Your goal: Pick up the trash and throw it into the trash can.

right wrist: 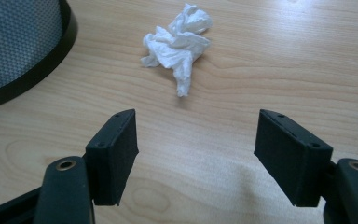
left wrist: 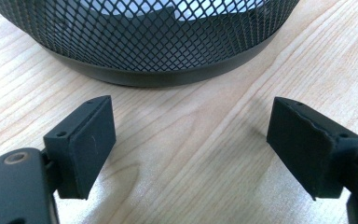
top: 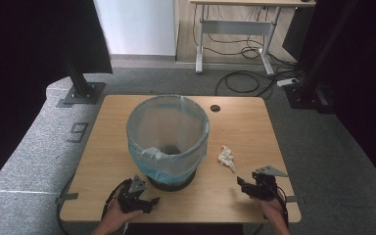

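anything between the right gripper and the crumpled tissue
Nothing: bare wooden table lies between the open right gripper and the crumpled tissue, as the right gripper view shows.

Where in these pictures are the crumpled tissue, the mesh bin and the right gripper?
crumpled tissue point(right wrist: 177, 42), right gripper view, on its bunched middle.
mesh bin point(top: 168, 169), high view, on its lined front wall.
right gripper point(right wrist: 196, 154), right gripper view, midway between its open fingertips.
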Action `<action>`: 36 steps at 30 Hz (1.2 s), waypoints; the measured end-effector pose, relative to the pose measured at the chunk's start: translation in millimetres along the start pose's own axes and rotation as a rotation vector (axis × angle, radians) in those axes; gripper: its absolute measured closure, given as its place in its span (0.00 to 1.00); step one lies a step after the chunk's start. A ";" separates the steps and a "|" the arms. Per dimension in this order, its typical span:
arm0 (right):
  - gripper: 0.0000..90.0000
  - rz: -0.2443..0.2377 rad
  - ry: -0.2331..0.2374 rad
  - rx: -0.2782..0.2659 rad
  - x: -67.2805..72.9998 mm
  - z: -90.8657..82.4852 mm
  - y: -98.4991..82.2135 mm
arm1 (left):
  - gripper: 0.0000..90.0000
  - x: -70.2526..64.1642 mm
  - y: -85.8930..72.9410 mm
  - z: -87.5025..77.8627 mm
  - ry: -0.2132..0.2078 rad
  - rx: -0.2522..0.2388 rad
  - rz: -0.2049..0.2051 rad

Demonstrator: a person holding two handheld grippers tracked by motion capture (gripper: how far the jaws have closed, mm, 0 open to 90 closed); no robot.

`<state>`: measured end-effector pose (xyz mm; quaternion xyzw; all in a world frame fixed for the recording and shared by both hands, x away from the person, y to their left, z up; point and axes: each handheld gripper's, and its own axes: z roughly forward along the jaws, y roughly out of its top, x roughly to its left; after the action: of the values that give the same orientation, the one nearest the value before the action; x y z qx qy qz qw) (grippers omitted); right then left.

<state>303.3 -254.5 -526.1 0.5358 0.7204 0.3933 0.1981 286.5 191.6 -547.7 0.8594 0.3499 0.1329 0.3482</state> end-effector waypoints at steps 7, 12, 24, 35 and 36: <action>0.32 0.002 0.002 -0.025 -1.5 -7.3 -0.5 | 0.17 0.1 -0.1 0.0 -0.001 0.000 0.000; 0.32 -0.005 0.002 -0.045 -0.9 -6.4 3.4 | 0.17 -0.1 -0.5 -0.5 0.002 0.000 -0.002; 0.32 -0.018 -0.004 -0.077 -0.5 -8.0 7.3 | 0.17 0.3 -0.1 -0.1 0.000 0.000 0.000; 0.32 -0.012 0.020 -0.085 1.7 -2.4 14.1 | 0.17 0.6 0.2 0.1 -0.003 0.002 0.002; 0.32 -0.010 0.026 -0.087 1.5 -0.7 15.7 | 0.17 0.7 0.3 0.1 -0.003 0.002 0.002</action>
<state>311.9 -251.5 -513.3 0.5177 0.7079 0.4304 0.2138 287.2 191.9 -547.6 0.8604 0.3485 0.1317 0.3477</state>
